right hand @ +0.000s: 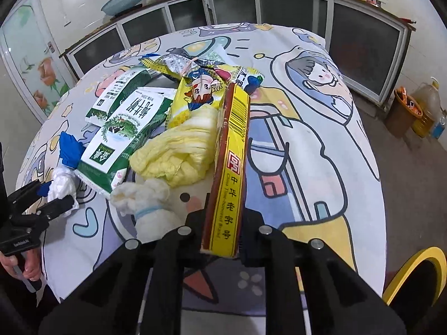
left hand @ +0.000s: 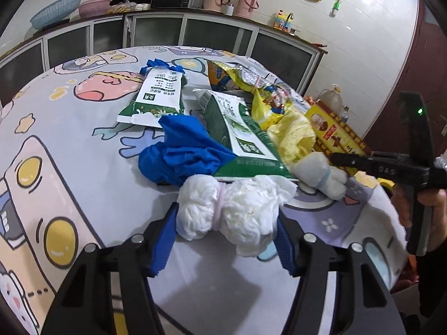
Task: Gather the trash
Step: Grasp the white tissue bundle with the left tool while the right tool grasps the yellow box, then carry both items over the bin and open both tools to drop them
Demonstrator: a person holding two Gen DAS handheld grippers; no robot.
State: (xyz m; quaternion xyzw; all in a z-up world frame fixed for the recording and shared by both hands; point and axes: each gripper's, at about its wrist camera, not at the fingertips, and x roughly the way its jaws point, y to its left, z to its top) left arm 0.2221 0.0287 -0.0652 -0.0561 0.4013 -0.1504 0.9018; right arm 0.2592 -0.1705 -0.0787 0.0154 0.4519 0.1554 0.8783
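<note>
A pile of trash lies on the cartoon-print tablecloth (left hand: 69, 145). My left gripper (left hand: 226, 220) has its blue pads around a white crumpled tissue bundle (left hand: 232, 212) tied with a pink band; it also shows in the right wrist view (right hand: 62, 185). My right gripper (right hand: 223, 220) is shut on a long yellow and red box (right hand: 232, 167), seen in the left wrist view (left hand: 335, 134) too. Beside it lie a yellow wad (right hand: 178, 150), a white roll with a blue band (right hand: 148, 203), green milk cartons (left hand: 237, 136), blue gloves (left hand: 181, 156) and yellow snack wrappers (right hand: 201, 89).
A counter with glass-door cabinets (left hand: 195, 30) runs behind the table, holding basins and thermoses. An orange bin (right hand: 402, 109) and an oil jug (right hand: 427, 106) stand on the floor at right. A yellow stool (right hand: 419, 273) is near the table's edge.
</note>
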